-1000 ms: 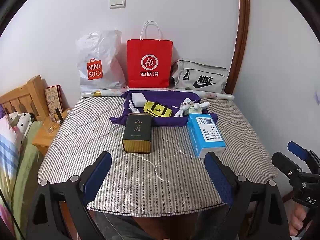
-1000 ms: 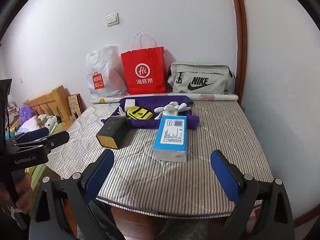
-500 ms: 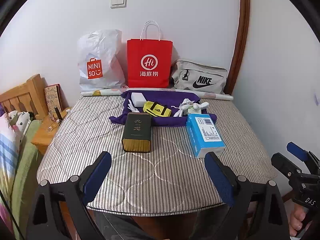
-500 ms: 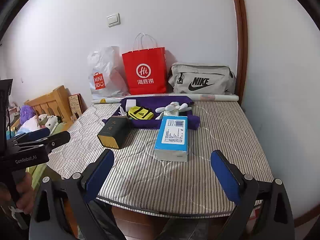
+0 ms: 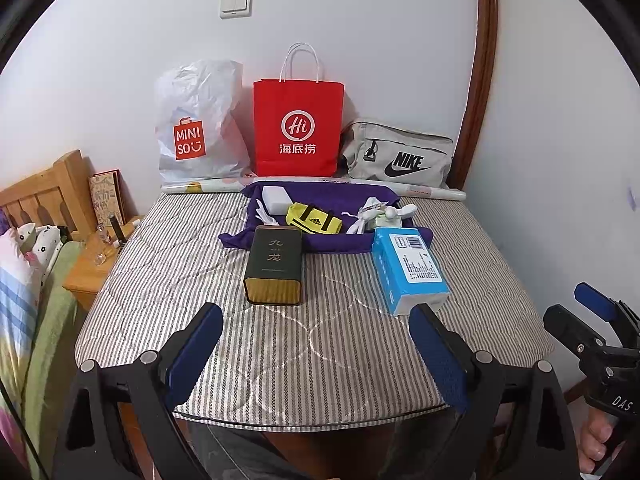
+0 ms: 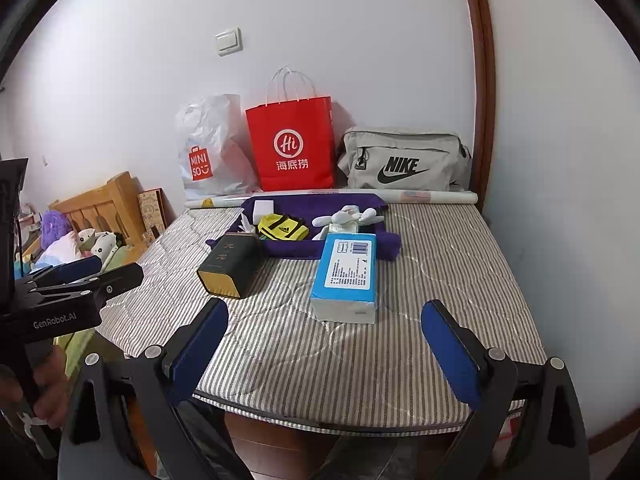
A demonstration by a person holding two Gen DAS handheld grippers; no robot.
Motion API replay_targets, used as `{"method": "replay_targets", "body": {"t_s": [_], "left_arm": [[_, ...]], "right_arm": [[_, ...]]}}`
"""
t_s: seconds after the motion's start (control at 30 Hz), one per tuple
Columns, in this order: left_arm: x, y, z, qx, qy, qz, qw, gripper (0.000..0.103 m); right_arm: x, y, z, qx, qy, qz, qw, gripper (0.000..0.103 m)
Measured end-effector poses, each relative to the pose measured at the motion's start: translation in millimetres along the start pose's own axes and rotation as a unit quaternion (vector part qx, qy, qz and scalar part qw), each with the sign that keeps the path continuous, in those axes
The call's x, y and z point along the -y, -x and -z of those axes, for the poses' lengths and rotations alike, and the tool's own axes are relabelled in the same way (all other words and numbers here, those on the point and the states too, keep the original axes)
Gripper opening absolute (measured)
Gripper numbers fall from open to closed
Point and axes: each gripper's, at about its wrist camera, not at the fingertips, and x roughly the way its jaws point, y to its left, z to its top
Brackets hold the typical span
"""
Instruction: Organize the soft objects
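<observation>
A: We are seeing a grey-and-white striped mattress [image 5: 168,264] and a purple cloth [image 5: 340,200].

B: We are also noticing a red bag [image 5: 298,128], a blue box [image 5: 410,268] and a yellow pouch [image 5: 314,220].

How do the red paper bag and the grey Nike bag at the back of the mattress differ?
The red paper bag stands tall and upright with thin white handles; the grey Nike bag lies low and wide with a zip. The red one is stiff paper, the grey one looks like soft fabric. Both lean against the wall.

Red paper bag [image 5: 298,130] between Miniso bag [image 5: 198,128] and Nike pouch [image 5: 398,156]; wall behind.
</observation>
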Motion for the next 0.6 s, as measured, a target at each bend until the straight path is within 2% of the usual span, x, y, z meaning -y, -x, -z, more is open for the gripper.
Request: {"method": "replay_targets", "body": {"t_s": [0.6], "left_arm": [[-1.1, 4.9, -1.9, 0.002, 0.000, -0.001, 1.0000, 0.094]], "right_arm": [[-5.1, 9.1, -3.6, 0.005, 0.004, -0.001, 1.000, 0.096]]}}
